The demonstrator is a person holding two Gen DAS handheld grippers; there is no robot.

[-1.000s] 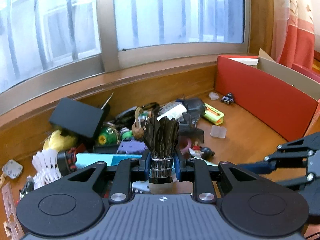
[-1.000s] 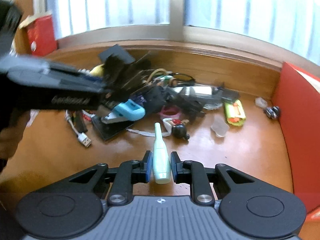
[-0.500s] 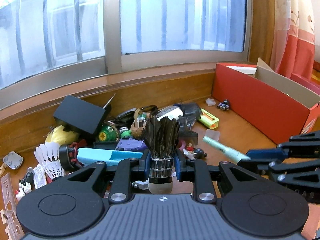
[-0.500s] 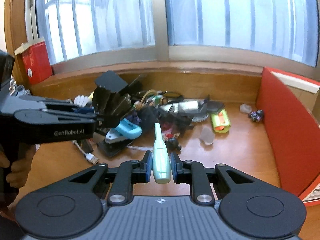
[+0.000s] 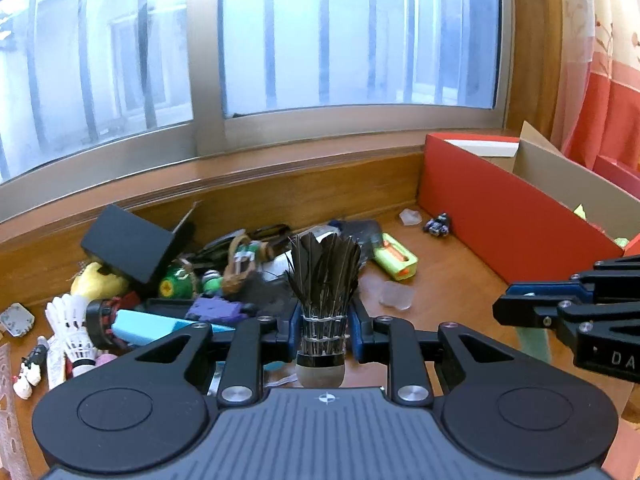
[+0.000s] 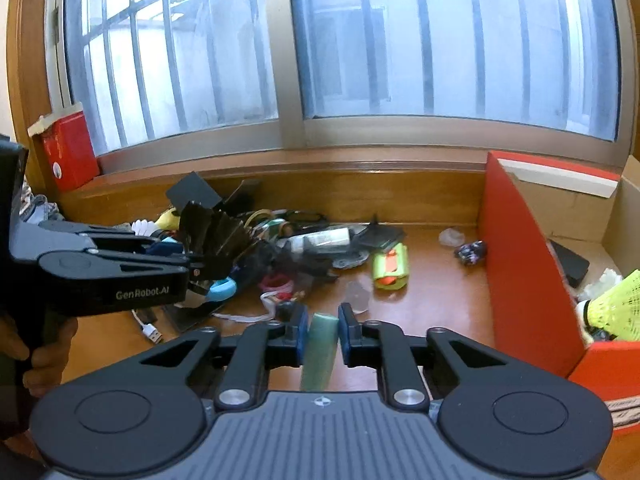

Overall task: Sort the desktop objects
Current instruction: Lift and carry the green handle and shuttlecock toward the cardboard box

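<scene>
Holding a mint tube (image 6: 319, 344) end-on, the right tongs (image 6: 323, 334) sit lower centre of their view with the red box (image 6: 520, 264) at the right edge, its open top nearer this hand. Bare table (image 6: 432, 292) lies between. Left tongs (image 5: 323, 334), closed on an upright black shuttlecock (image 5: 323, 300), face the clutter.

Looks like someone's home, probably a bedroom or study: wooden table (image 5: 452, 280) under a barred sliding window (image 5: 320, 40), a patterned red curtain (image 5: 600, 92), and a messy toy pile (image 5: 224, 276) by a red cardboard box (image 6: 520, 264).
</scene>
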